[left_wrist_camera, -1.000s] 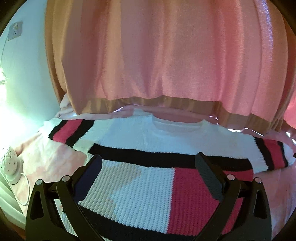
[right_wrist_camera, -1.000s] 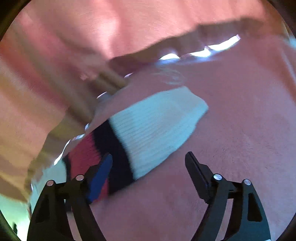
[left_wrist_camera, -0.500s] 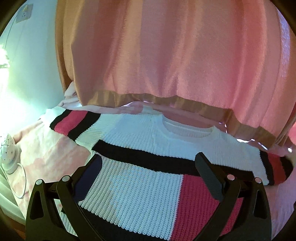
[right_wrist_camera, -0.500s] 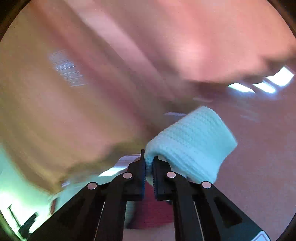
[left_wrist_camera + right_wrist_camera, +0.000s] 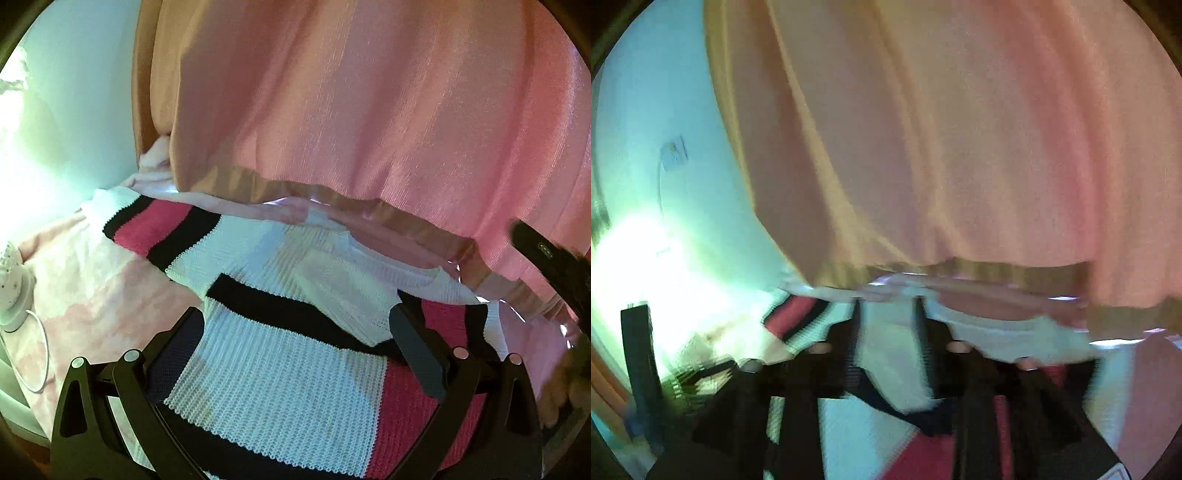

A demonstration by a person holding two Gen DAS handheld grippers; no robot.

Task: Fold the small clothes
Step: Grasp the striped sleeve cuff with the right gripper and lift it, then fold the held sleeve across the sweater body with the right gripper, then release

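Since the earlier frames, the sweater's (image 5: 280, 391) right sleeve (image 5: 343, 295) has been carried over from the far side and laid across the chest, where its white cuff end now lies on the black stripe. The right tool (image 5: 886, 325), which was pinched on that cuff half a second ago, has just been opening; in its blurred view the jaws are seen apart with white knit between them, and no pressing on the cloth can be made out. Part of that tool is also seen as a dark bar at the right edge of the left wrist view.

The left tool (image 5: 295, 339) is held spread wide above the sweater's lower body, nothing being gripped. Between and beyond its fingers the white and red panels are seen, the folded sleeve lying just beyond its right finger.

The sweater is spread flat on a bed with a pink cover (image 5: 92, 295), neck toward a pink curtain (image 5: 369, 110). Its left sleeve (image 5: 159, 229), striped black and red, is stretched out toward a pale wall (image 5: 81, 92).
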